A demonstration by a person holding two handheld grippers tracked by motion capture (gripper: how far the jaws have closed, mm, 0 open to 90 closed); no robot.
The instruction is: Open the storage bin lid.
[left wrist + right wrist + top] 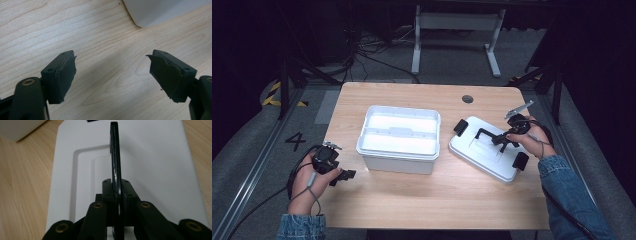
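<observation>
Desk: a light wooden desk (412, 195) carried a white box and its lid, side by side.
Box: the open white box (398, 137) sat near the desk's middle, a divider across its inside.
Lid: the white lid (484, 150) lay flat on the desk, just right of the box, with black latches at its ends and a black handle (488, 134) raised on top.
Right hand-held gripper: the right hand-held gripper (506, 138) was over the lid; the right gripper view showed what the high view left unclear, its jaws closed tight on the thin black handle (115, 157), seen edge-on.
Left hand-held gripper: the left hand-held gripper (347, 174) hung at the desk's left front, near the box; its own view showed the jaws spread wide over bare wood, a box corner (150, 12) beyond.
</observation>
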